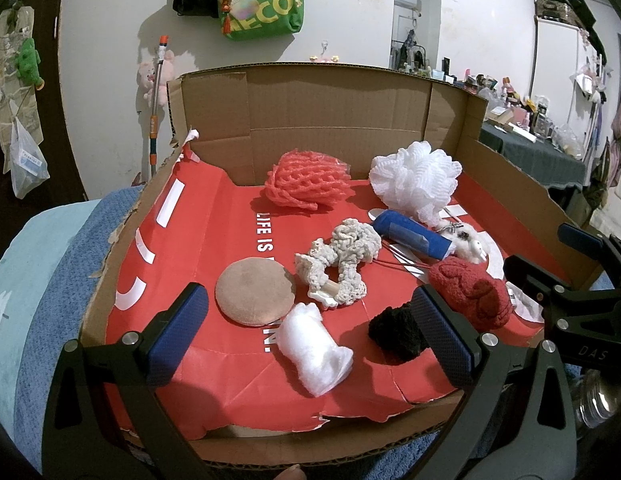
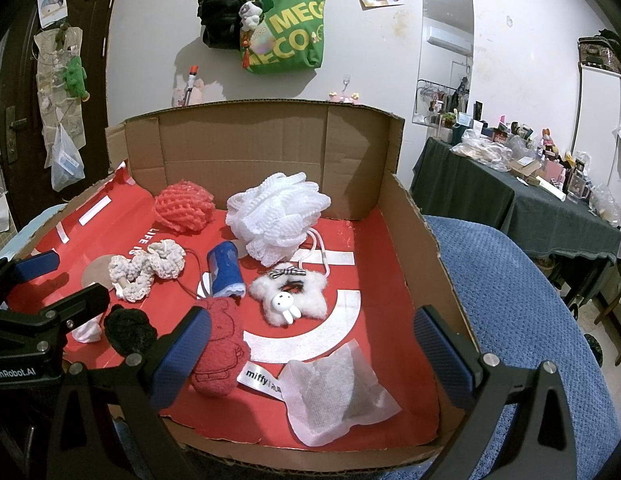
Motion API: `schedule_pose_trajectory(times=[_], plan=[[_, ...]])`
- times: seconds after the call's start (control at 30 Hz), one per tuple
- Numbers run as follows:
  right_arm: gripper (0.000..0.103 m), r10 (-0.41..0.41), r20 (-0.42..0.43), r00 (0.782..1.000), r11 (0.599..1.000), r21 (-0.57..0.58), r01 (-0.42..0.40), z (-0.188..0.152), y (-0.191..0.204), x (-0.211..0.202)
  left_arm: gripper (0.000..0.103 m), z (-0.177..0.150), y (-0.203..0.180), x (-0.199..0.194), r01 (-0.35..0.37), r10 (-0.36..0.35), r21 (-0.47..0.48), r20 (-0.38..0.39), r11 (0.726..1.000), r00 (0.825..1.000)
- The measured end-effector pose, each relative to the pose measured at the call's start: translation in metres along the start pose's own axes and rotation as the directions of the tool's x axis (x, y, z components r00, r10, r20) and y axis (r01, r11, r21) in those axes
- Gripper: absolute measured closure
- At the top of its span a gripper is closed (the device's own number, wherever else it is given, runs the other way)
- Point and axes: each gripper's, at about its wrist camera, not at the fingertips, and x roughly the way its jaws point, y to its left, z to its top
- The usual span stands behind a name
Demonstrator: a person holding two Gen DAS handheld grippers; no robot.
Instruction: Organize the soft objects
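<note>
Both tools were spread wide with nothing between the pads. The left tool (image 1: 306, 336) hung over the near edge of the shallow cardboard tray with the red paper liner (image 2: 406, 216), lined up on the white fluffy cotton wad (image 1: 314, 348). The right tool (image 2: 310, 356) sat above the red knitted plush (image 2: 218, 352) and the white gauzy sachet (image 2: 338, 392) at the near edge.

Everything soft was scattered loose across the liner: pink foam fruit net (image 1: 306, 180) and white mesh bath pouf (image 1: 414, 180) along the far wall, cream crochet scrunchie (image 1: 342, 264) mid-tray, round tan pad (image 1: 254, 292), blue fabric roll (image 1: 410, 236), black fuzzy ball (image 1: 394, 332), white furry star charm (image 2: 290, 292).

Can't tell sorted from unsorted, honestly. The right tool's finger covered part of the red plush.
</note>
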Motion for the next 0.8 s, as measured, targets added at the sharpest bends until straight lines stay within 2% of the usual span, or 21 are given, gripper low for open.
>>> schedule_pose_trajectory(times=[0.57, 0.7, 0.8], plan=[[0.000, 0.001, 0.000, 1.000, 1.000, 0.001, -0.001, 0.001, 0.000, 0.000, 0.000, 0.000, 0.000, 0.000, 0.000, 0.000, -0.002, 0.003, 1.000, 1.000], [0.000, 0.019, -0.003, 1.000, 1.000, 0.016, -0.019, 0.001, -0.003, -0.005, 0.000, 0.000, -0.001, -0.009, -0.028, 0.028, 0.005, 0.031, 1.000, 0.999], [0.000, -0.002, 0.023, 1.000, 1.000, 0.011, 0.002, 0.002, -0.007, -0.023, 0.000, 0.002, 0.000, -0.028, -0.045, 0.045, 0.000, 0.066, 0.999, 0.997]])
